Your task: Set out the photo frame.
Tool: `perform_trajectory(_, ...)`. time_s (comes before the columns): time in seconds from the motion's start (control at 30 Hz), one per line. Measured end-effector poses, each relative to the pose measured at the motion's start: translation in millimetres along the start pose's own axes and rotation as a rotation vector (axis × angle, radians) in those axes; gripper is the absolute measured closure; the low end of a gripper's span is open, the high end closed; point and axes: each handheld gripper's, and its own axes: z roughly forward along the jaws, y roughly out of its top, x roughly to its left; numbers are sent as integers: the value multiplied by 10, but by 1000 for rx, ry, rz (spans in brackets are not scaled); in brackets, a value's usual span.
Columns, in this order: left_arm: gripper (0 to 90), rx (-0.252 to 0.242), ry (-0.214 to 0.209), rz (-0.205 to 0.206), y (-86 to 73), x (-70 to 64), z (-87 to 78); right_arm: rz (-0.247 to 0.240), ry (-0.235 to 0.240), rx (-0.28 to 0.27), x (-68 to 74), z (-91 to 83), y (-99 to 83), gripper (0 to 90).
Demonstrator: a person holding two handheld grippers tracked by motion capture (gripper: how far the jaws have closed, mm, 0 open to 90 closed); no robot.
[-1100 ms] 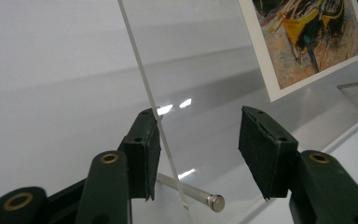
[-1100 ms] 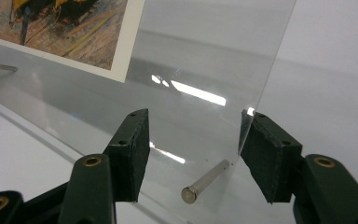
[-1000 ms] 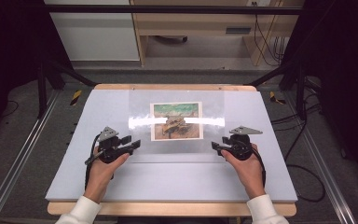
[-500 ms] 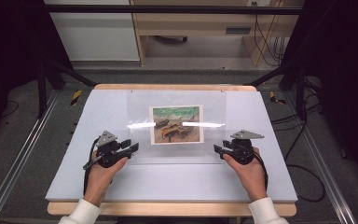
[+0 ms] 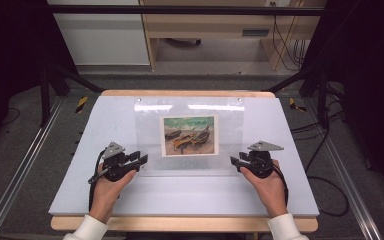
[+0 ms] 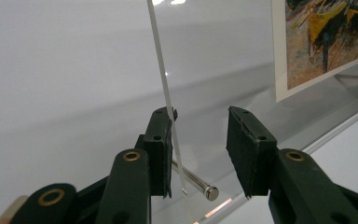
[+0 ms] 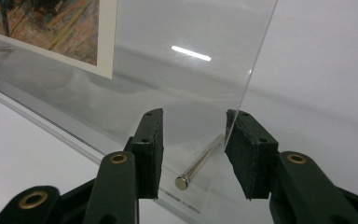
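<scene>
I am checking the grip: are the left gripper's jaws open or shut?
Open. The left gripper shows a clear gap between its jaws; the clear sheet's edge touches one jaw only.

Both forearms reach forward; the left gripper (image 5: 141, 159) and right gripper (image 5: 234, 161) point inward, jaws parted.

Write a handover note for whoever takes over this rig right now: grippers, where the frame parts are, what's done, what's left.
Left gripper: jaws open, set around the near left corner of the clear acrylic sheet, by a metal pin.
Right gripper: jaws open, at the near right corner, where a second pin stands out.
The boat picture sits flat and centred under the sheet on the white table.
Done: the sheet appears laid over the picture, edges roughly square to the base panel beneath.
Left: probably check that the corners sit on their pins, then draw both grippers clear.
</scene>
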Motion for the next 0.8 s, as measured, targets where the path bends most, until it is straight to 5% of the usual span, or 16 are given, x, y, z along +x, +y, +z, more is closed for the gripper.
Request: perform_trajectory(0.8, 639, 16, 13, 22, -42, -38, -41, -34, -7, 14, 27, -37, -53, 598)
